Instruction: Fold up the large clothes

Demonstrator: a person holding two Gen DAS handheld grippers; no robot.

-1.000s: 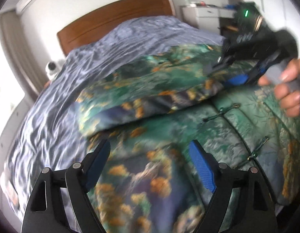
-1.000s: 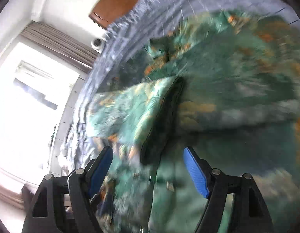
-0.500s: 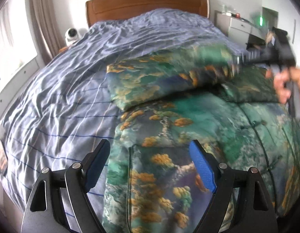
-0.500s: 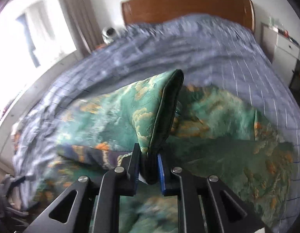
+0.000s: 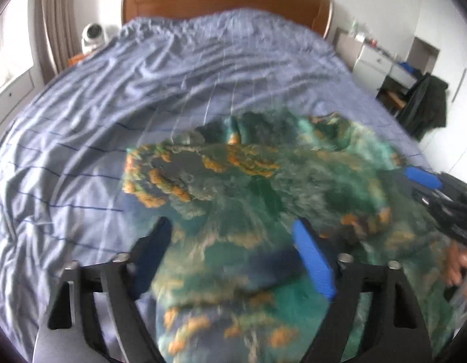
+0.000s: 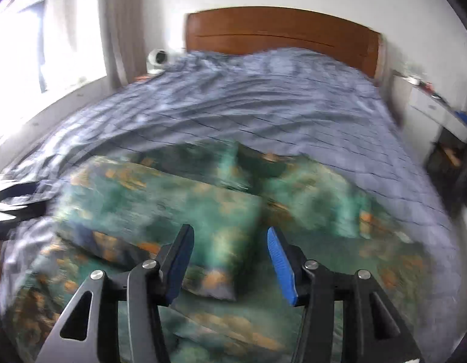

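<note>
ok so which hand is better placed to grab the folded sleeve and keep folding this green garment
Probably the right. Its open tongs sit directly over the folded sleeve of the green garment. The left tongs, also open, hover over the blurred garment body nearer the bedsheet.

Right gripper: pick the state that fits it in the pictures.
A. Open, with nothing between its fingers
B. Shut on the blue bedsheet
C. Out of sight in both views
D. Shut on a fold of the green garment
A: the right gripper shows its two fingers spread apart, with the green patterned garment lying on the bed beyond them, ungripped.
</note>
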